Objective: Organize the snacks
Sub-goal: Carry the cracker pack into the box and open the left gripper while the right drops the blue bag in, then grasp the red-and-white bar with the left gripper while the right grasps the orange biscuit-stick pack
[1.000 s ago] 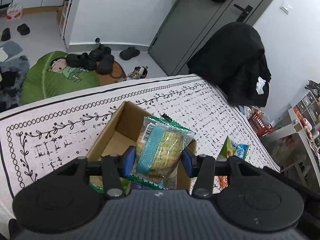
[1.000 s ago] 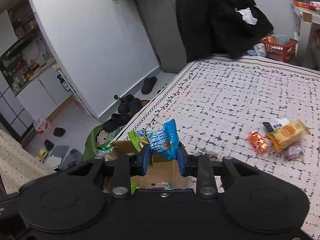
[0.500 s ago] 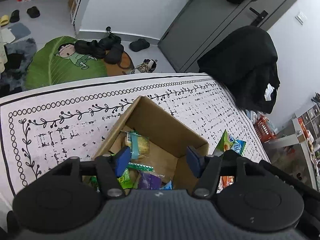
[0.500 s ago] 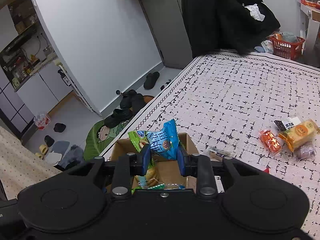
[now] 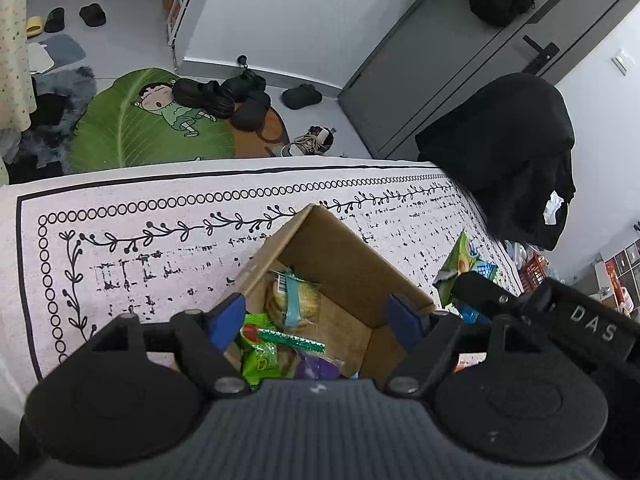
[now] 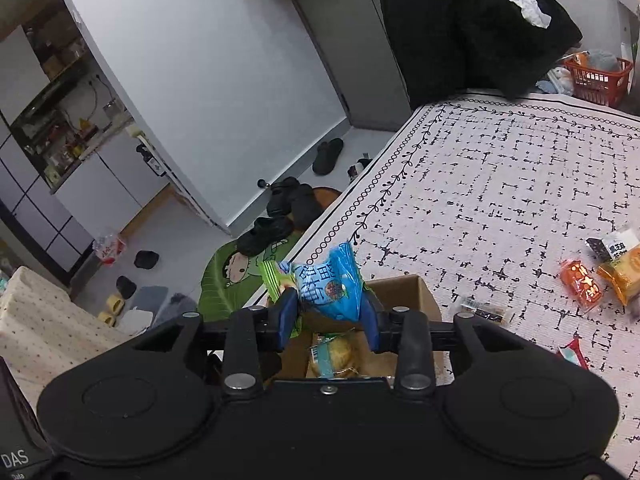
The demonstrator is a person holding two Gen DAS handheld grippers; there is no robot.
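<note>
Snacks, mid-sort. Cardboard box (image 5: 340, 264) sits near the corner of a counter covered w/ a patterned cloth (image 5: 160, 232); it serves as the collection bin. Left tool (image 5: 316, 320) hovers directly over the box opening w/ its blue pads spread wide and nothing between them, i.e. positioned as for a drop into the box. Right tool (image 6: 329, 322) is clamped on a blue snack packet (image 6: 330, 286), a green packet (image 6: 276, 280) pinched alongside it; both are held above the box's near rim, judged to be lined up for release inside.

Box contents (partly hidden by the tools): a round biscuit pack w/ teal band (image 5: 294, 298), a lime-green pouch (image 5: 260, 356), a green-edged wrapper (image 5: 292, 338), a purple item (image 5: 316, 366). Box is roughly half full, so there is room left.

Not yet boxed, loose on the cloth: orange packet (image 6: 580, 282), yellow cake pack (image 6: 624, 276), black-and-white pack (image 6: 612, 242), small clear-wrapped bar (image 6: 482, 312), a red-edged wrapper (image 6: 574, 354) at the tool's edge. Several picks appear to remain.
</note>
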